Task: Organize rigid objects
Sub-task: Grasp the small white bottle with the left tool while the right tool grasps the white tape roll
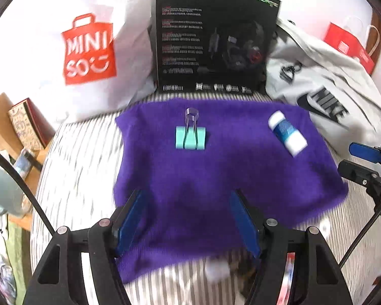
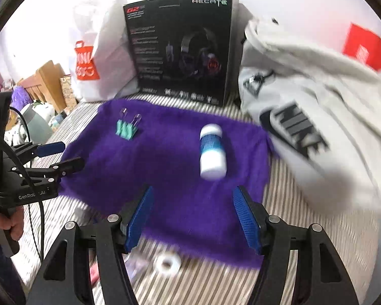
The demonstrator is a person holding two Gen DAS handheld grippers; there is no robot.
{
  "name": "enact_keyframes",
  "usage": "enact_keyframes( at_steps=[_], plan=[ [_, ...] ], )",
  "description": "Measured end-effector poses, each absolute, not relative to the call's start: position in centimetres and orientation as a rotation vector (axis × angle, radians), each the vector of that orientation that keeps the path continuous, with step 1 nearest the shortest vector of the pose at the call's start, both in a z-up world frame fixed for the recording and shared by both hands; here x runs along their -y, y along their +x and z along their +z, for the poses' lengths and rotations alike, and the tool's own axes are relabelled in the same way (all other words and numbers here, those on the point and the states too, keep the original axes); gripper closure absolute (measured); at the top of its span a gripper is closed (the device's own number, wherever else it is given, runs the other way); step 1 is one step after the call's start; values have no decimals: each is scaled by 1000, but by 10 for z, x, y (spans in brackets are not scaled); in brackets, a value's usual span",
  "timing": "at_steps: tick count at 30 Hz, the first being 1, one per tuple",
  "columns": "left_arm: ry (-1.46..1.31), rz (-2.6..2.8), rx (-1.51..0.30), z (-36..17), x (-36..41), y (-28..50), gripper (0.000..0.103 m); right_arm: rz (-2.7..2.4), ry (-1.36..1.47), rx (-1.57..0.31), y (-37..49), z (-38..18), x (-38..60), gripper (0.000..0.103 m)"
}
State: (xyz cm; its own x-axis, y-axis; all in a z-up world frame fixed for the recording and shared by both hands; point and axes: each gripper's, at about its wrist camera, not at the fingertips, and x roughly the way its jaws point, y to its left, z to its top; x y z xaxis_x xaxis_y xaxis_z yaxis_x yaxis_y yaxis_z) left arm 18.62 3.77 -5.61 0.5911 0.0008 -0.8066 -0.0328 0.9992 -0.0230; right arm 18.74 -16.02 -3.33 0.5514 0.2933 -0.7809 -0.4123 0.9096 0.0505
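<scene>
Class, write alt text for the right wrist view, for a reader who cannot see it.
The open right tool hovers over a purple cloth holding a blue-and-white bottle lying down and a teal binder clip. Behind stand a black headset box and a grey Nike sweatshirt.

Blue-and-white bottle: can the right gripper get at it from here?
Probably yes. The right gripper is open and empty, and the blue-and-white bottle lies on its side just ahead on the purple cloth, with nothing between them.

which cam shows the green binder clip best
The left wrist view: the green binder clip lies near centre on the purple cloth, broad face and clear handles showing. In the right wrist view the clip sits farther left, smaller, seen edge-on and blurred.
</scene>
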Motion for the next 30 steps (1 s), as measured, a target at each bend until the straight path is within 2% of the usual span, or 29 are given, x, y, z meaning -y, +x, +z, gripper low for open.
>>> enact_keyframes(
  at_steps=[9,17,24,25,27,30],
  plan=[
    [-94,16,-976,-84,-38,122,36,401,-62,-914,124,-50,189,38],
    [-122,22,-1032,-115,-30,135,38,406,-37,-912,100,-56,200,36],
    [-93,31,-1037,-117,-25,143,38,410,-28,-941,100,-67,196,36],
    [-96,30,-1032,-117,-26,141,40,415,-30,-943,101,-68,194,36],
    [-70,53,-1021,-117,-30,137,62,426,-37,-946,101,-70,192,36],
    [-79,35,-1010,-115,-41,127,73,431,-41,-951,101,-73,190,36]
  ],
)
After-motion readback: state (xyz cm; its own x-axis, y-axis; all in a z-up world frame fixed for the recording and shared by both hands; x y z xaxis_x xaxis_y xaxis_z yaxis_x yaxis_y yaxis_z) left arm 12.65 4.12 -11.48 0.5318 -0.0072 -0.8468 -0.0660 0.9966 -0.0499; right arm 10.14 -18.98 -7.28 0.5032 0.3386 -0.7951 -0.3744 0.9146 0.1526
